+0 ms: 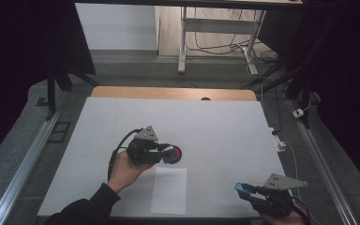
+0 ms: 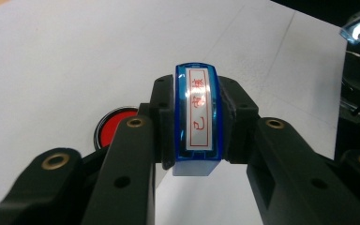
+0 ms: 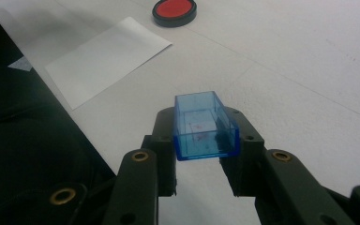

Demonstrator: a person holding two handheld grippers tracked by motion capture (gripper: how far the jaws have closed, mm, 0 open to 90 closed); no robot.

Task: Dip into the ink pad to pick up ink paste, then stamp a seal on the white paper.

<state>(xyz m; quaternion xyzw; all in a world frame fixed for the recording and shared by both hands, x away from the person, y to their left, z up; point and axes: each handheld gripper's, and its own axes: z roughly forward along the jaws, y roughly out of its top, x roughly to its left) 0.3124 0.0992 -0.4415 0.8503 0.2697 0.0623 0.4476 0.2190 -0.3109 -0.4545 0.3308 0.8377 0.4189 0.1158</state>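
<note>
Two grippers, one stamp, one cap, one ink pad, one paper sheet. The left gripper (image 1: 166, 152) clamps the blue stamp (image 2: 198, 117) above the red ink pad (image 3: 174, 11); the right gripper (image 1: 244, 190) clamps the blue cap (image 3: 205, 126) near the table's (image 1: 225, 126) front edge. The left gripper view alone shows the stamp's red lettering – the sheet (image 1: 169, 190) lies between both hands.

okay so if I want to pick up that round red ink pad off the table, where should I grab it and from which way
Judging by its shape, grip the ink pad across its black outer rim, coming straight down from above. It is a low round dish lying flat on the table, so only the rim offers opposing walls; the red centre is inked and best left untouched. The sheet of paper lies apart from it.
</note>
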